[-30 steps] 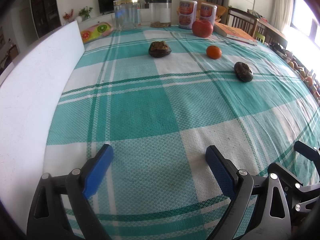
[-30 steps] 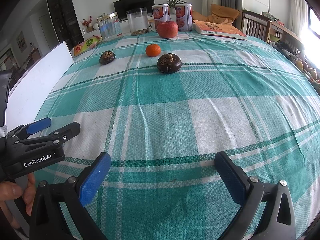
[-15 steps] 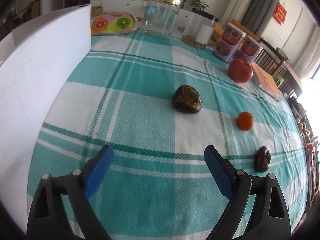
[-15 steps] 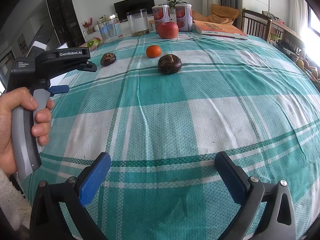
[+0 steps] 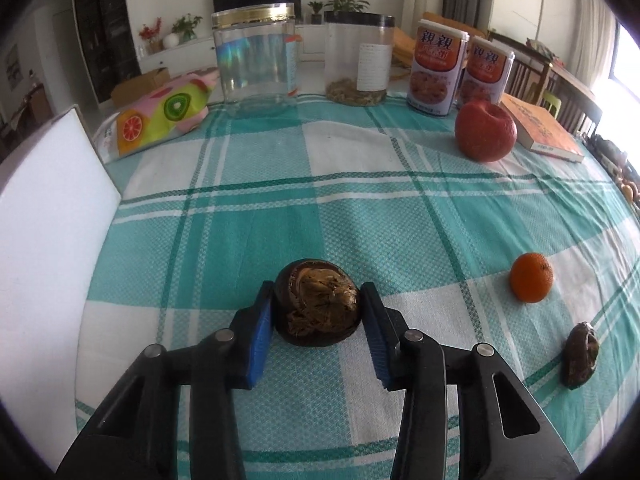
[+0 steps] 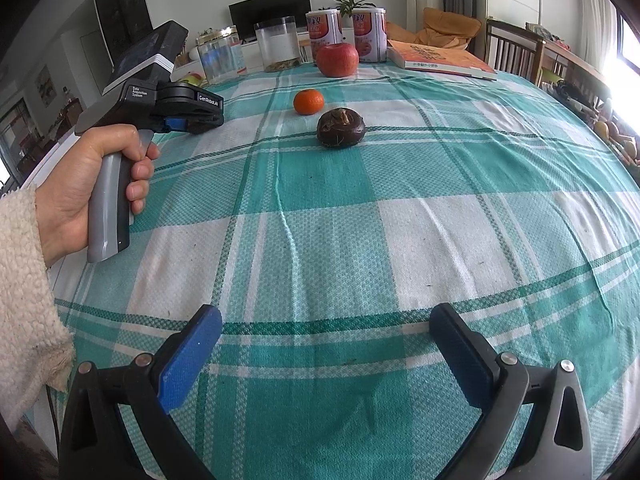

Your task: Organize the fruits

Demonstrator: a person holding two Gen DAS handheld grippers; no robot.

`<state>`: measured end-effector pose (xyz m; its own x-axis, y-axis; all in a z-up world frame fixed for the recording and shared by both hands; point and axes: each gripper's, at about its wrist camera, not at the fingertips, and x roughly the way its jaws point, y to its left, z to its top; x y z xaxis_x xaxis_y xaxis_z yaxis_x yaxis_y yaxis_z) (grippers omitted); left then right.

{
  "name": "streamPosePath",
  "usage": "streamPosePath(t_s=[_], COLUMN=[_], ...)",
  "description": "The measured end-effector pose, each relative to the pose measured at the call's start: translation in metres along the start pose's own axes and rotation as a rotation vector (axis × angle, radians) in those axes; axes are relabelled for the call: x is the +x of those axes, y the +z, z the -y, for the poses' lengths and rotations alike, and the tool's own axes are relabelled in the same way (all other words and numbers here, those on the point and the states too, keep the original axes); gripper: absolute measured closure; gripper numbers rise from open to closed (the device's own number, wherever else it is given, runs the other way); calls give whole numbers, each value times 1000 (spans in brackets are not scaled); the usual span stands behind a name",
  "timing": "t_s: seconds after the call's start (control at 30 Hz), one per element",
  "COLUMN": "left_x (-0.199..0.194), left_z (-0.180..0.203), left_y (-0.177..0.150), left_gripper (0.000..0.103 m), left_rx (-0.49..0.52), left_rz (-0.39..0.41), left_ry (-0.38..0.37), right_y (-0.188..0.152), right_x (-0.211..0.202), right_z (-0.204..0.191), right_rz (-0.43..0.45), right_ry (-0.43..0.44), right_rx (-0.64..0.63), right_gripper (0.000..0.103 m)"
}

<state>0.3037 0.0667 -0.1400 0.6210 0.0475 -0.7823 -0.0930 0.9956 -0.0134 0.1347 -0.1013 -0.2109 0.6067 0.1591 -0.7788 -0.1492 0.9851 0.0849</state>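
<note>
The dark brown fruit (image 5: 318, 307) sat on the table (image 5: 360, 208) near its left side, and the left hand-held gripper (image 5: 318, 316) had closed in on it, blue pads touching both flanks. The right hand-held gripper (image 6: 320, 354) hung wide and empty over bare cloth. That round, lumpy skin could have squirted free, I reckoned, if the squeeze landed off-centre during the lift.
</note>
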Motion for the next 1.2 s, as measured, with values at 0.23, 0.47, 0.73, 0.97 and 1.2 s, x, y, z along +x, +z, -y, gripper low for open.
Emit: streamPosePath(t_s=[0.23, 0.47, 0.73, 0.97, 1.2], left_x=[-68, -121, -111, -109, -109], left_z=[-2, 2, -6, -7, -6], left_y=[-66, -139, -152, -152, -152], left_gripper=[60, 59, 15, 10, 9], left_rx=[0, 83, 116, 111, 111], left_rz=[-87, -98, -16, -23, -23], left_ry=[-107, -183, -79, -67, -66], right_y=[0, 1, 0, 0, 4], right_x=[0, 0, -1, -2, -7], right_z=[0, 0, 1, 1, 13], right_rz=[0, 2, 5, 5, 25], right_ry=[0, 4, 9, 9, 16], right_rx=[0, 3, 8, 9, 64], right_gripper=[0, 0, 0, 0, 1])
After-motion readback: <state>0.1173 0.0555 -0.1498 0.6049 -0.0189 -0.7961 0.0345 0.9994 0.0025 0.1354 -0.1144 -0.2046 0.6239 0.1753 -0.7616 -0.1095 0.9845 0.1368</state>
